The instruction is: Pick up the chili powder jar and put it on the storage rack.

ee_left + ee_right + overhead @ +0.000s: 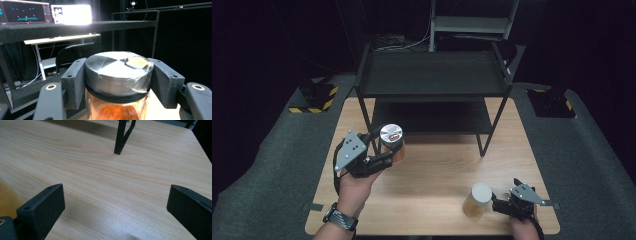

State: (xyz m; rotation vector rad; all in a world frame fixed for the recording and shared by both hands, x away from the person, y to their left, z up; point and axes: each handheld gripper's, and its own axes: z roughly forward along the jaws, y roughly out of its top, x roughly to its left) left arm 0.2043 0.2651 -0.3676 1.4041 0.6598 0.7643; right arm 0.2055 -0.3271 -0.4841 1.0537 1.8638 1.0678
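Two jars were in play. The left tongs [384,150] were clamped on the silver-lidded jar [391,141] at the lid's sides, holding it clear of the surface [437,175], left of centre in the high view, just before the black shelf [432,75]. The right tongs [499,204] stood open and empty at lower right, just beside the white-lidded jar [477,199]. Done well, this step probably meant keeping the jar upright, squeezing evenly, and clearing the shelf's lip before setting it in.
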